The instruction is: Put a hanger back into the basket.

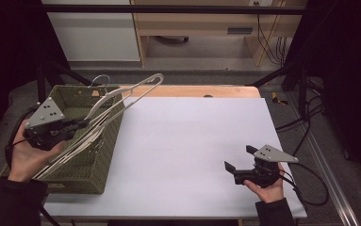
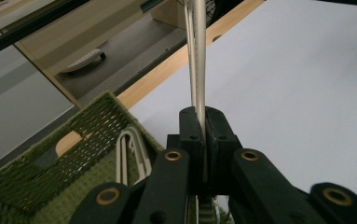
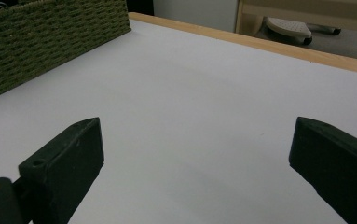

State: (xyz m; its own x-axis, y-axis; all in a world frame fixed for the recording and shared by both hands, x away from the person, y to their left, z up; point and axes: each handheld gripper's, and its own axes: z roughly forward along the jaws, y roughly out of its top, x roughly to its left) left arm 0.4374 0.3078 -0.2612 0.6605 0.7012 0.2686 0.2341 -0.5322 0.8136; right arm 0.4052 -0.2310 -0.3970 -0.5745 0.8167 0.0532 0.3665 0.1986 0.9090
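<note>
A wooden table with a pale timber edge along its far side carries a large white sheet that covers nearly all of its top. At the left end sits a rectangular olive-green woven basket, its right wall resting on the sheet. The white surface beside the basket is bare.

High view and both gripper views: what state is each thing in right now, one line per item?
Left gripper: shut on the raised hanger.
Raised hanger: lifted, tilted up out of the basket, over its rim.
Other hangers: lying in the basket.
Basket: upright on the table's left side.
Right gripper: open, holding nothing, over the white table.
</note>
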